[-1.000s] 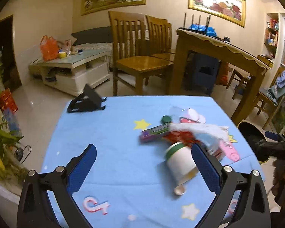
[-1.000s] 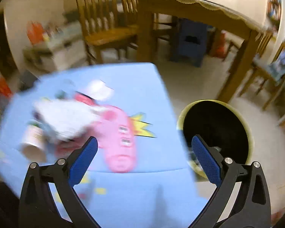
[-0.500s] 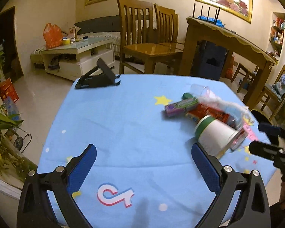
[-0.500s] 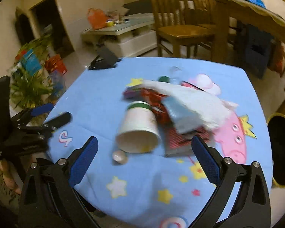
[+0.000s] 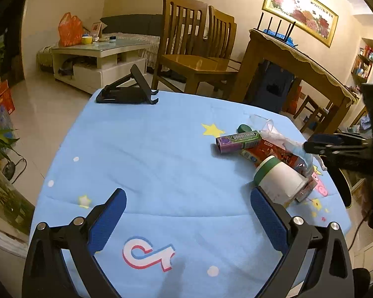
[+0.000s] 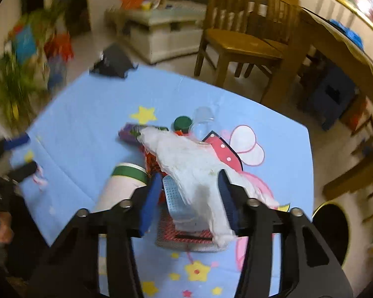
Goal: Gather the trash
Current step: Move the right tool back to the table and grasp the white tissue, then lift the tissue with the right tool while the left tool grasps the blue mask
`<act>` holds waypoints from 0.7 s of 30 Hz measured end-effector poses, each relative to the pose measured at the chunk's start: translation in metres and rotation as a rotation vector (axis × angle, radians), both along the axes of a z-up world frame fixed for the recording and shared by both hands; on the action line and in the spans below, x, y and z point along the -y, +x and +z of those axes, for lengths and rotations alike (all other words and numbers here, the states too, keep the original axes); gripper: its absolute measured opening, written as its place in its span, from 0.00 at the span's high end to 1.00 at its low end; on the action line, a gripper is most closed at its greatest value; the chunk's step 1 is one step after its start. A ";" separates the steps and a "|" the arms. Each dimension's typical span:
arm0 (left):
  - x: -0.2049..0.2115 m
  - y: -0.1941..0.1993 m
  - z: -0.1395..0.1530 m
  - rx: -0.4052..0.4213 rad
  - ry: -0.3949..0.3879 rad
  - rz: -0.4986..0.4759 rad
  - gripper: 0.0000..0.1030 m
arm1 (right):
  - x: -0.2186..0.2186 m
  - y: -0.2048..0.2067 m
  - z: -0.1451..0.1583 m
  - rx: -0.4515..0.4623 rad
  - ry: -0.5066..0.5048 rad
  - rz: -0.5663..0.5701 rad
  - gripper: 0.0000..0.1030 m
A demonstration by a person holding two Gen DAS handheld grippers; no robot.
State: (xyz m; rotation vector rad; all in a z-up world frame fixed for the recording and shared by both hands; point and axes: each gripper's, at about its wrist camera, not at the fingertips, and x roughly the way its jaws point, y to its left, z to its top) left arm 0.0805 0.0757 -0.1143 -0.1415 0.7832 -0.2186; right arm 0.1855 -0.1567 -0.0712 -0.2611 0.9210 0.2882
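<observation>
— Where are we in the clean-up?

— Picking stage, I'd say. The right gripper (image 6: 190, 193) sits low centre in its own view, jaws drawn in around the white tissue (image 6: 186, 156), with a pale blue packet (image 6: 180, 202) under it. Whether the pads truly pinch the tissue or only flank it, I can't tell.

— And the other one?

— The left gripper (image 5: 187, 213) hangs wide apart and holds nothing, at the bottom of its view over the blue tabletop (image 5: 141, 154). The trash heap lies at right of that frame: a gum box (image 5: 238, 141), a red wrapper (image 5: 271, 152), and a paper cup (image 5: 278, 180) tipped on its side.

— Anything in the cup?

— Can't see its mouth from here. There's a clear plastic cup (image 6: 204, 121) beyond the pile too, on its side, looks empty, with a green cap (image 6: 182, 123) just beside it.

— So where does it all go?

— The bin (image 6: 329, 228), lower right of the right view, off the tabletop's edge. Dark inside; contents hidden. My guess: the next move needs a firm squeeze, a lift clear of the packet, then a swing right over that rim. The tissue trails long, so it could drag the wrappers along.
</observation>
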 end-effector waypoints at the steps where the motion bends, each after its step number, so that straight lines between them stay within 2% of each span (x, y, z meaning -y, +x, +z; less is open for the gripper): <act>1: 0.000 0.000 0.000 0.000 0.001 0.000 0.06 | -0.006 0.005 -0.004 -0.004 -0.030 0.007 0.61; 5: 0.001 0.000 -0.001 -0.001 0.006 -0.001 0.06 | -0.019 0.019 -0.020 -0.019 -0.083 0.028 0.61; 7: 0.000 0.000 -0.002 -0.003 0.005 0.001 0.06 | -0.022 0.026 -0.025 -0.029 -0.096 0.022 0.70; 9: 0.000 0.003 -0.004 -0.011 0.001 0.004 0.06 | -0.020 0.036 -0.030 -0.088 -0.034 0.021 0.97; 11: -0.001 0.004 -0.005 -0.019 -0.004 0.007 0.06 | -0.015 0.042 -0.028 -0.109 0.050 0.011 0.97; 14: -0.001 0.005 -0.006 -0.023 -0.005 0.012 0.06 | 0.004 0.036 -0.009 -0.089 0.246 -0.015 0.98; 18: 0.004 0.004 -0.004 -0.011 0.004 -0.009 0.06 | 0.062 0.016 0.013 -0.071 0.633 -0.076 0.98; 21: 0.018 0.002 -0.004 -0.024 0.004 -0.077 0.06 | 0.116 -0.009 0.007 -0.069 0.910 -0.121 0.98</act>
